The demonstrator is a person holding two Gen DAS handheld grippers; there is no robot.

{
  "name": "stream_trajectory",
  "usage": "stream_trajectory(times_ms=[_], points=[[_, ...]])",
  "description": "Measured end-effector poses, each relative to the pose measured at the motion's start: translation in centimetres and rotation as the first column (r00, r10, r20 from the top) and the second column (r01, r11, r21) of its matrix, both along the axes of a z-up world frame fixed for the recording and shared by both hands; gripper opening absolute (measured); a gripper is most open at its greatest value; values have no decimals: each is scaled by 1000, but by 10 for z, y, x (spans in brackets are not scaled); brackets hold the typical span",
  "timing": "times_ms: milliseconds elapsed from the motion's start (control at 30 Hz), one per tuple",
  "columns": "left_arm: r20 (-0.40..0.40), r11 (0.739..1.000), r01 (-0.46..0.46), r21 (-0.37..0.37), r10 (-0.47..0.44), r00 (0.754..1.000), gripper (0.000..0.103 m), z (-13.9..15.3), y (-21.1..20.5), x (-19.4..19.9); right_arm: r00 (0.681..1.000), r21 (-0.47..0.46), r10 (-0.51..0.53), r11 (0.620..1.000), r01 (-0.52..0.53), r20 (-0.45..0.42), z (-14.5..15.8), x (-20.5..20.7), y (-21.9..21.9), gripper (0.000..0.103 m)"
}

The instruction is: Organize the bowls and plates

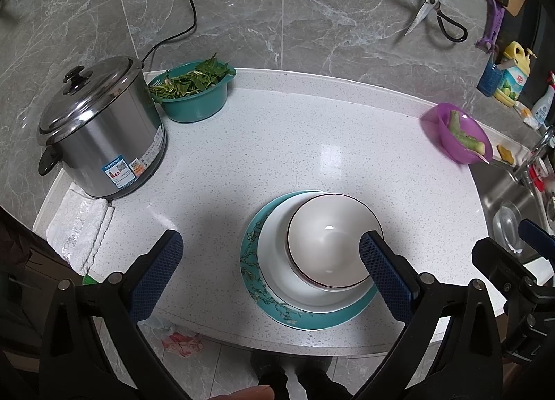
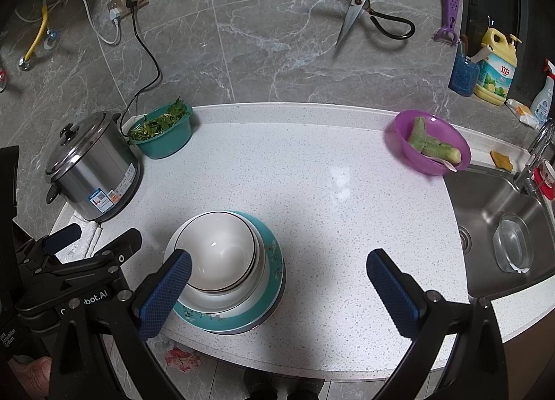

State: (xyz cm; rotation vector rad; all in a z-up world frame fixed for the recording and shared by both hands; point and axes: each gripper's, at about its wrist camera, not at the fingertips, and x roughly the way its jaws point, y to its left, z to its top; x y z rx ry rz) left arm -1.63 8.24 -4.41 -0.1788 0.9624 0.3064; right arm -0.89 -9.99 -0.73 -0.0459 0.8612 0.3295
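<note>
A white bowl with a dark rim (image 1: 329, 240) (image 2: 218, 250) sits in a white dish (image 1: 277, 261) on a teal flowered plate (image 1: 253, 261) (image 2: 270, 278), stacked near the counter's front edge. My left gripper (image 1: 270, 275) is open and empty above the counter, its right finger over the bowl's right side. My right gripper (image 2: 277, 285) is open and empty, its left finger over the bowl's left side. Each gripper's body shows at the edge of the other's view.
A steel rice cooker (image 1: 100, 129) and a teal bowl of greens (image 1: 194, 91) stand at the back left. A purple bowl with peeled vegetables (image 2: 433, 143) sits by the sink (image 2: 503, 226). A white cloth (image 1: 79, 226) lies front left. Scissors (image 2: 360, 4) hang on the wall.
</note>
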Motion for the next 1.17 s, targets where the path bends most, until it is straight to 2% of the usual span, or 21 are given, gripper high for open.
stream_trajectory(times_ms=[1167], points=[[13, 1000, -6, 15, 6, 1000, 103, 1, 0, 0, 1000, 3, 4, 1000, -4, -9, -5, 1, 3, 103]])
